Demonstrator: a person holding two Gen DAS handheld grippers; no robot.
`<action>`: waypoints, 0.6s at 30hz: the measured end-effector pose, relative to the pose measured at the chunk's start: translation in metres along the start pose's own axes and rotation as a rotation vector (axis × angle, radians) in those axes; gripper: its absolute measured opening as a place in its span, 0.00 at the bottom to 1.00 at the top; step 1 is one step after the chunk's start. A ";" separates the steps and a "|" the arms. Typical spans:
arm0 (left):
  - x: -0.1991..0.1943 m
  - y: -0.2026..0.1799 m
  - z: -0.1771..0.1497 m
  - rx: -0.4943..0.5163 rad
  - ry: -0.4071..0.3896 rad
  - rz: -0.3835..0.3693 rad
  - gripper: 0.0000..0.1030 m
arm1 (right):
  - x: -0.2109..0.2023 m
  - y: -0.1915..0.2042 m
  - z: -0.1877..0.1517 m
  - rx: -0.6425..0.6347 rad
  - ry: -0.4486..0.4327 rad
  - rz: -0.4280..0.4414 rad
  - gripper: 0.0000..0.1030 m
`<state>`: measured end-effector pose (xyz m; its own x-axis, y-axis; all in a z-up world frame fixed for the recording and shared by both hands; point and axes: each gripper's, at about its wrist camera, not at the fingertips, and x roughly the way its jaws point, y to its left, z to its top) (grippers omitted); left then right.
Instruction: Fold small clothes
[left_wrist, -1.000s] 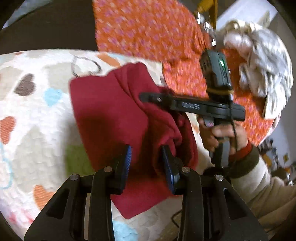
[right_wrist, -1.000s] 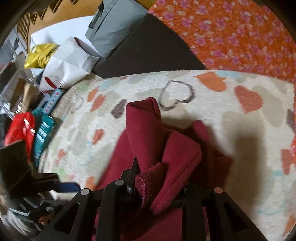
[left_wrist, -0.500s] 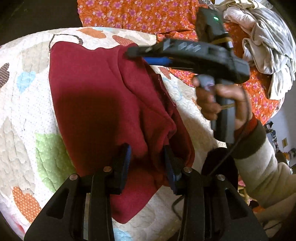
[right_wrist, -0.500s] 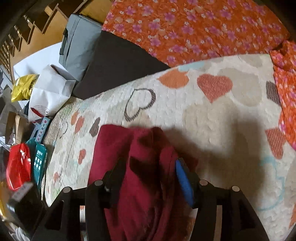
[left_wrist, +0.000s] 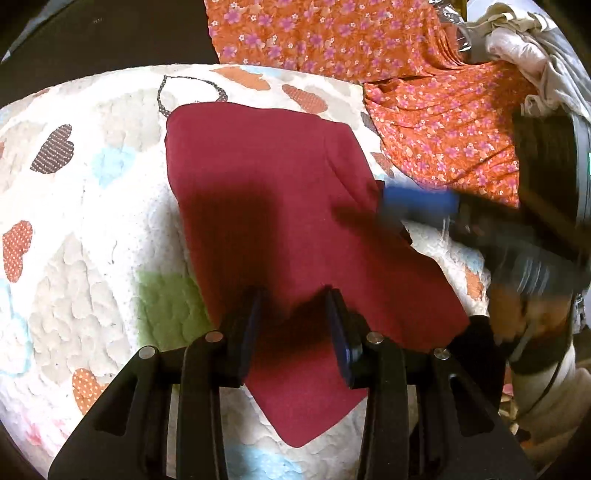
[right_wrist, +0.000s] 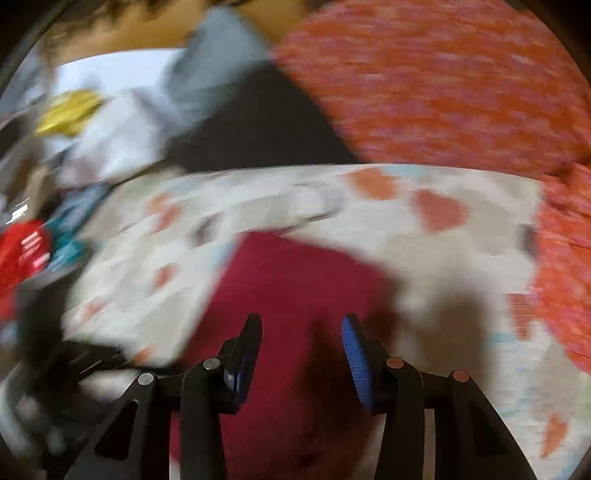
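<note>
1. On the heart-print quilt (left_wrist: 74, 229), the dark red garment (left_wrist: 266, 206) lies spread and mostly flat, one layer doubled over along its right side. It sits between the two pairs of tongs.
2. Left tongs (left_wrist: 293, 321): jaws apart, nothing between them, hovering over the near part of the garment. Right tongs (right_wrist: 301, 354): jaws apart, empty, above the red cloth; in the left view they show only as a blurred shape (left_wrist: 417, 203) at the garment's right edge.
3. Risk: the right wrist view is heavily smeared. A grab made at this speed could miss the hem, or catch only the top layer and pull the doubled part open.
4. Risk: the quilt is soft and puffy. Jaws closing low could pinch quilt along with cloth and drag the whole garment out of line.
5. Risk: the near corner (left_wrist: 295, 439) tapers to a point and the edges do not look square. Folding from this lay would likely give a skewed packet.
6. Risk: orange flowered fabric (left_wrist: 443, 129) and a pale heap of clothes (left_wrist: 524, 48) lie close to the right. A wide sweep could snag them.
7. Whether the doubled edge is a sleeve or a hem: cannot tell.
</note>
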<state>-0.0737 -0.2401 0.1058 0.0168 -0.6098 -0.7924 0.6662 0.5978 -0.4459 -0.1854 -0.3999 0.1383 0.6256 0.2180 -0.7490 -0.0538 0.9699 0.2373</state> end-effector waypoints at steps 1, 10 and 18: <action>-0.001 0.001 -0.002 -0.001 -0.004 0.005 0.34 | 0.004 0.003 -0.009 -0.018 0.031 -0.014 0.41; -0.006 -0.006 -0.002 0.035 -0.045 0.067 0.34 | -0.022 -0.042 -0.055 0.173 0.023 -0.120 0.40; 0.011 -0.018 -0.003 0.067 -0.068 0.196 0.35 | 0.018 -0.061 -0.001 0.227 -0.023 -0.183 0.41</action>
<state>-0.0874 -0.2565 0.1037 0.1996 -0.5206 -0.8301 0.6933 0.6737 -0.2558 -0.1722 -0.4556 0.1097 0.6264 0.0368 -0.7786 0.2350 0.9435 0.2337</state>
